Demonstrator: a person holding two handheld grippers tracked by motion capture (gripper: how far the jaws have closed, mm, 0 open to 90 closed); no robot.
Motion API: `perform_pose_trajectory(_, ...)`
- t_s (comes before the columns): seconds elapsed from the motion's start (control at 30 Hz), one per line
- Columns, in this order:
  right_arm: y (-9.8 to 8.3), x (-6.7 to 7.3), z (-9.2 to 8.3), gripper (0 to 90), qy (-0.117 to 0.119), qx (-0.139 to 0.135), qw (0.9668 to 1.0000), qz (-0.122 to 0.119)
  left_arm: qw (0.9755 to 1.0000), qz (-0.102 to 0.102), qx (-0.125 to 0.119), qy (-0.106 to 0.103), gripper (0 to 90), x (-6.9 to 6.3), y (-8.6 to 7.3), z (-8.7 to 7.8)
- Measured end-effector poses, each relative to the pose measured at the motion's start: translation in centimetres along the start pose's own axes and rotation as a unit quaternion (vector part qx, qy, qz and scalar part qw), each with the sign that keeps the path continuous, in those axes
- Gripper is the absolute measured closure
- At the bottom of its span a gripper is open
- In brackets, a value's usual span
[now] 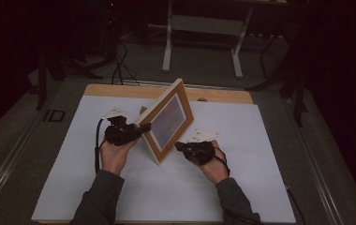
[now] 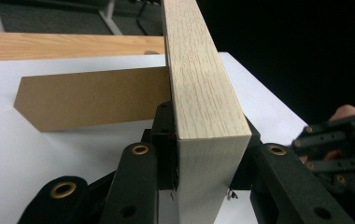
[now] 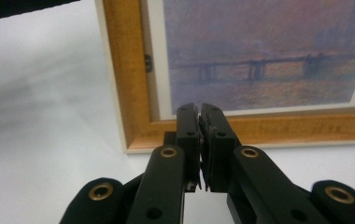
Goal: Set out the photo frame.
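Gripping picture frame (image 1: 166, 121) edge with my left gripper (image 1: 137, 128); right gripper (image 1: 178, 146) jaws closed empty, just beside frame's lower rail.

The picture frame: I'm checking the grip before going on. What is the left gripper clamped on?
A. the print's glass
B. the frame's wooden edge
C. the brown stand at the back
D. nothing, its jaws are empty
B: in the left gripper view, the left gripper has its jaws on either side of the picture frame's pale wooden edge, while the brown stand sticks out free behind it.
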State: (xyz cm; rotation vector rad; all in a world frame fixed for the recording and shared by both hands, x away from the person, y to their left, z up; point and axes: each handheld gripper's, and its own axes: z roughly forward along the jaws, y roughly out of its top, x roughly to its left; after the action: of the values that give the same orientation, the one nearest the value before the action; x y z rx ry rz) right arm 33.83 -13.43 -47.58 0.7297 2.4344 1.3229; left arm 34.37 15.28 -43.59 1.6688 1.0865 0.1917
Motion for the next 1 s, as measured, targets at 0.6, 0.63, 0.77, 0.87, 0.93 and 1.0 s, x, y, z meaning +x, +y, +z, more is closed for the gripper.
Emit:
perform_pose_trajectory(0.6,-0.2,-0.9,-0.8,84.9,-0.017,-0.007,0.9998,0.009,0.9940,0.047,0.038,-0.091,72.0,0.9,0.5,-0.1)
perform_pose_trajectory(0.63,-0.2,-1.0,-0.9,84.7,-0.019,-0.007,0.9997,0.010,0.9937,0.049,0.039,-0.093,72.1,1.0,0.5,-0.1)
perform_pose_trajectory(0.77,-0.1,-1.4,-1.2,83.9,-0.027,-0.009,0.9995,0.013,0.9927,0.050,0.042,-0.101,72.1,1.2,0.5,-0.1)
perform_pose_trajectory(0.87,-0.1,-1.9,-1.4,81.4,-0.035,-0.014,0.9991,0.021,0.9942,0.053,0.037,-0.087,72.1,0.9,0.4,-0.1)
perform_pose_trajectory(0.93,0.0,-2.2,-1.5,79.8,-0.040,-0.017,0.9987,0.028,0.9952,0.057,0.033,-0.072,72.1,0.5,0.3,-0.2)
perform_pose_trajectory(1.0,0.0,-2.5,-1.5,77.2,-0.049,-0.019,0.9981,0.031,0.9966,0.060,0.027,-0.050,71.9,0.0,0.1,-0.3)
